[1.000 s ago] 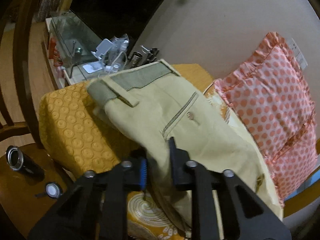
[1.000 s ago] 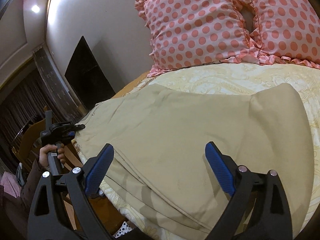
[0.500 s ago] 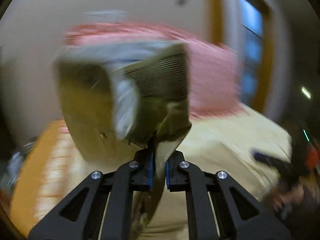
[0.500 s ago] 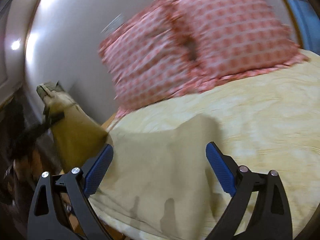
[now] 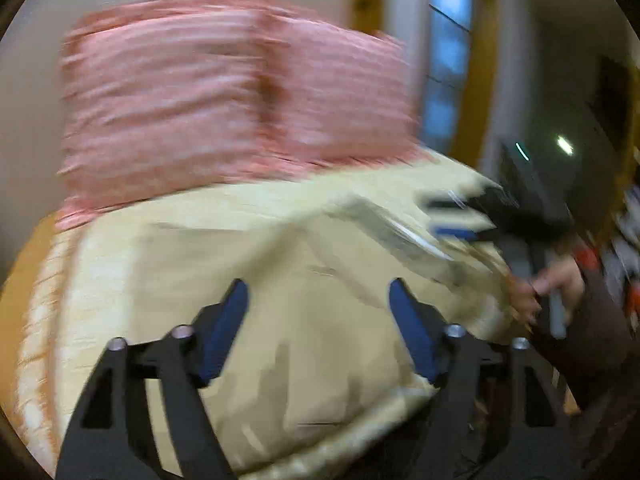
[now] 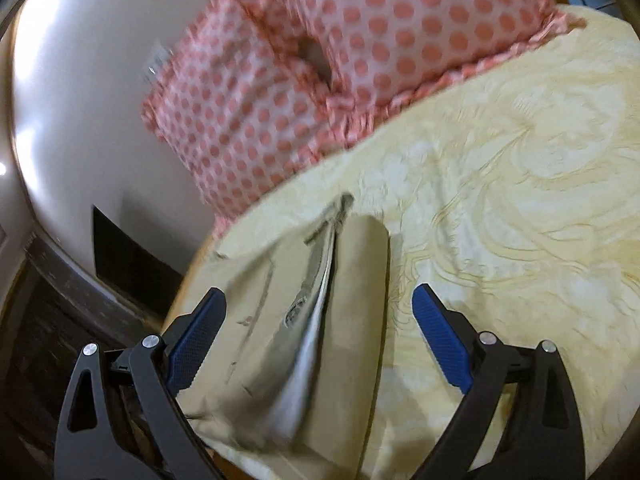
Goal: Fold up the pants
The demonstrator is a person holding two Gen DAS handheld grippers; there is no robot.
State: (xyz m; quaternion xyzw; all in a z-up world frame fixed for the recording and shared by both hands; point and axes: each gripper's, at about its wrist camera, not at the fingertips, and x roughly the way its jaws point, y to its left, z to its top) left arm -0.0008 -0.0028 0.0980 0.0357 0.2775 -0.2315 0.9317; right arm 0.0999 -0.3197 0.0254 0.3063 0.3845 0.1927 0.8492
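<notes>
The khaki pants (image 6: 312,332) lie folded on the yellow bed cover, waistband end laid over the legs, pale lining showing at the fold. In the blurred left wrist view they spread below the fingers (image 5: 320,320). My left gripper (image 5: 318,328) is open and empty just above the pants. My right gripper (image 6: 320,344) is open and empty, its fingers either side of the folded pants. The right gripper also shows in the left wrist view (image 5: 472,216), at the pants' far right edge.
Two pink polka-dot pillows (image 6: 340,60) lean on the wall at the bed's head. The yellow patterned bed cover (image 6: 520,200) stretches to the right. The bed's wooden edge (image 6: 184,284) and dark floor lie to the left. A window (image 5: 448,60) stands behind.
My left gripper swung the waistband end over onto the legs, then opened and let go. The right gripper stayed open and moved closer over the fold.
</notes>
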